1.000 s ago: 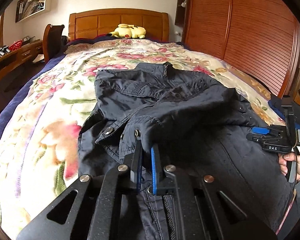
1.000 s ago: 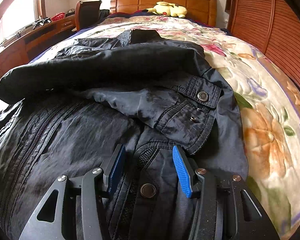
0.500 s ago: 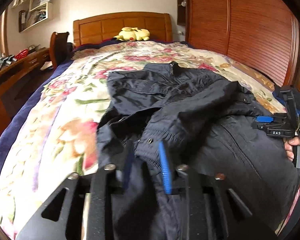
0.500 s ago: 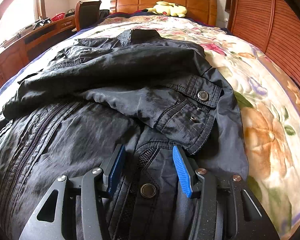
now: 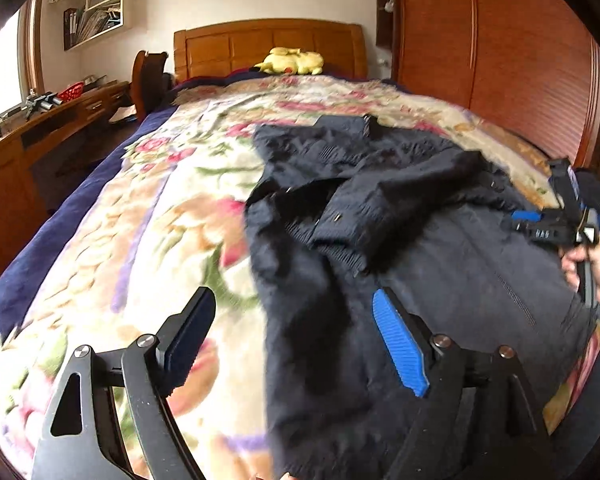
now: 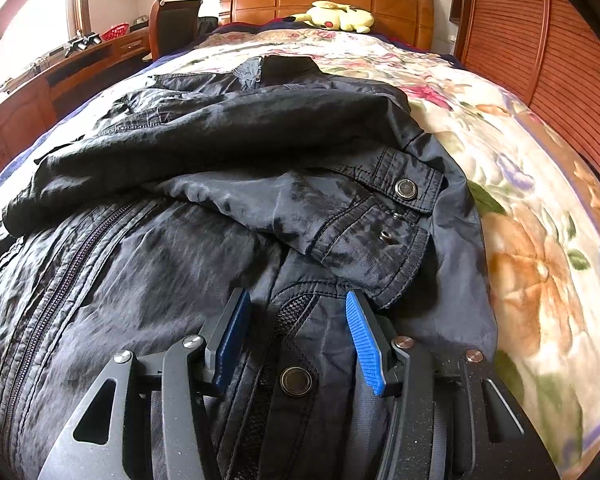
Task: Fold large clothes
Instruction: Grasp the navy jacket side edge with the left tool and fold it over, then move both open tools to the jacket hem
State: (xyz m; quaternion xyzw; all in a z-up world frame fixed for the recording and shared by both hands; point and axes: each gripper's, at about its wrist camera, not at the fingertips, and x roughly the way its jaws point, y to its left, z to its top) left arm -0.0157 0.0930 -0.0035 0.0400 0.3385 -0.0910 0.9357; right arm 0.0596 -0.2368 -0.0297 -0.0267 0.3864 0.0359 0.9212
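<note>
A dark navy jacket (image 5: 420, 248) lies front up on the floral bedspread (image 5: 148, 232), collar toward the headboard, with both sleeves folded across its chest. My left gripper (image 5: 296, 336) is open wide and empty, raised above the jacket's left hem edge. In the right wrist view the jacket (image 6: 180, 248) fills the foreground. My right gripper (image 6: 296, 332) is open, its blue pads on either side of the hem placket, resting low on the fabric just below the right sleeve cuff (image 6: 380, 236). The right gripper also shows in the left wrist view (image 5: 556, 228), held by a hand.
A yellow plush toy (image 5: 292, 62) lies by the wooden headboard (image 5: 268, 44). A wooden desk (image 5: 40, 128) and a chair (image 5: 148, 76) stand left of the bed. Wooden wardrobe doors (image 5: 520, 60) line the right side.
My left gripper let go of the left sleeve cuff, opened wide and drew back to the left. The sleeve now lies across the chest. My right gripper has not moved.
</note>
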